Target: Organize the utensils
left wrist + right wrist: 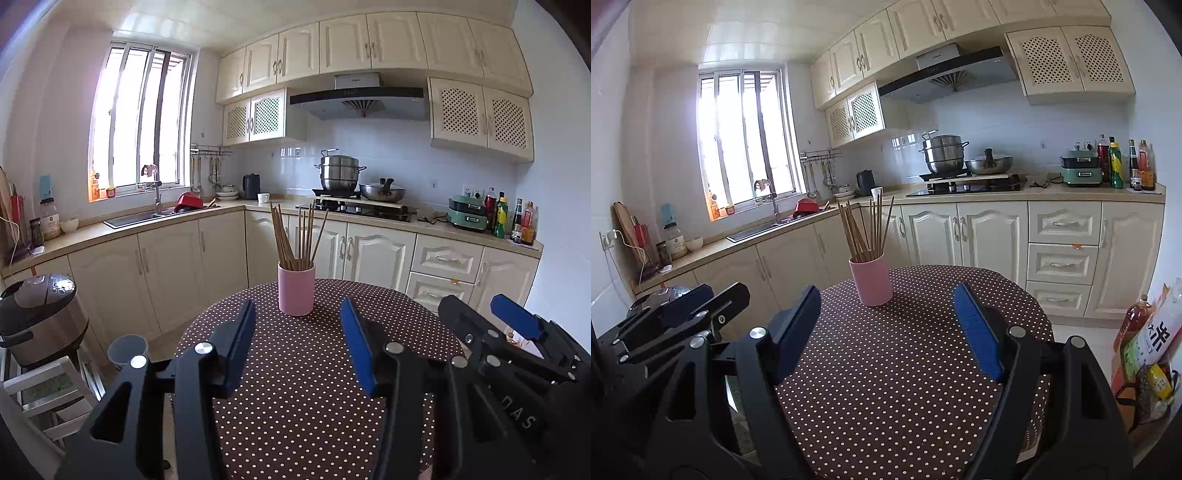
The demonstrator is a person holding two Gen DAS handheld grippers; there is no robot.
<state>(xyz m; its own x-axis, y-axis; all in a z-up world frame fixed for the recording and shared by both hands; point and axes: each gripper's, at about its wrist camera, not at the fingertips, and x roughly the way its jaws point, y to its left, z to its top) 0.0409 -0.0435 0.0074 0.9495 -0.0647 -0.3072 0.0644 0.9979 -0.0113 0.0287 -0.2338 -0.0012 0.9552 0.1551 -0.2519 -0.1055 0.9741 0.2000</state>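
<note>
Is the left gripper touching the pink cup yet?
Apart. The left wrist view shows the left gripper open, with bare dotted tablecloth between its fingertips and the pink cup holding chopsticks.

One cup, one bundle of chopsticks, two grippers.
A single pink cup (296,291) stands on the one round tabletop (314,387), holding roughly ten chopsticks (295,236); exact count unclear. Left gripper (298,345) and right gripper (886,332).

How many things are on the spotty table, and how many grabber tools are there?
Pink cup: 1
Bundle of wooden chopsticks in the cup, too crowded to count singly: 1
Left tool, open and empty: 1
Right tool, open and empty: 1
Total: 4
</note>
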